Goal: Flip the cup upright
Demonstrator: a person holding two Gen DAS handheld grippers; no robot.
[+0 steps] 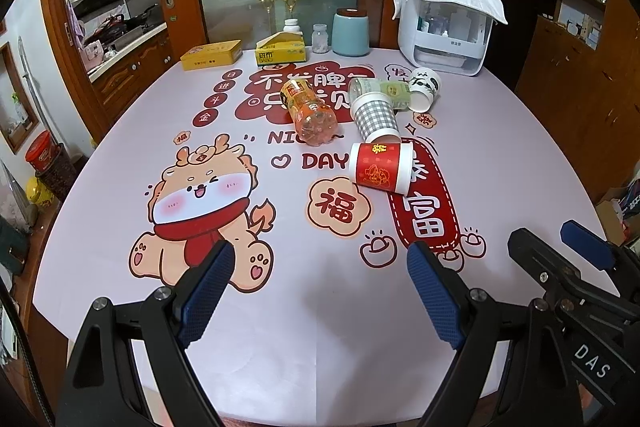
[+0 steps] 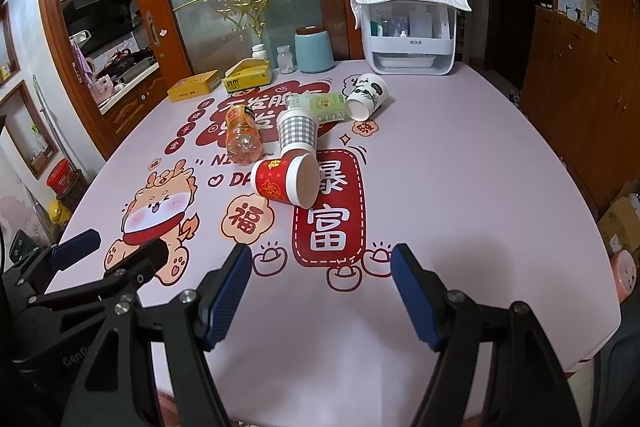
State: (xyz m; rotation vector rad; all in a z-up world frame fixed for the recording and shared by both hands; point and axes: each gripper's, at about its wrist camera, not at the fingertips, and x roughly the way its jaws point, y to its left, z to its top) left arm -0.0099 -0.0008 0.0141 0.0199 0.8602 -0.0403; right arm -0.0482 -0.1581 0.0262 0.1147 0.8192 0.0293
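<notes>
A red paper cup (image 1: 382,167) lies on its side in the middle of the table, mouth to the right; it also shows in the right wrist view (image 2: 286,183). Behind it a grey checked cup (image 1: 376,119) (image 2: 299,135) lies on its side, and a white panda cup (image 1: 424,91) (image 2: 366,97) lies further back. My left gripper (image 1: 322,259) is open and empty, above the near table, short of the red cup. My right gripper (image 2: 322,263) is open and empty, also near the front edge.
An orange plastic bottle (image 1: 308,111) and a green bottle (image 1: 384,91) lie among the cups. Yellow boxes (image 1: 212,55), jars, a blue canister (image 1: 351,33) and a white covered rack (image 1: 444,27) stand along the table's back. The right gripper shows at the left view's right edge (image 1: 576,267).
</notes>
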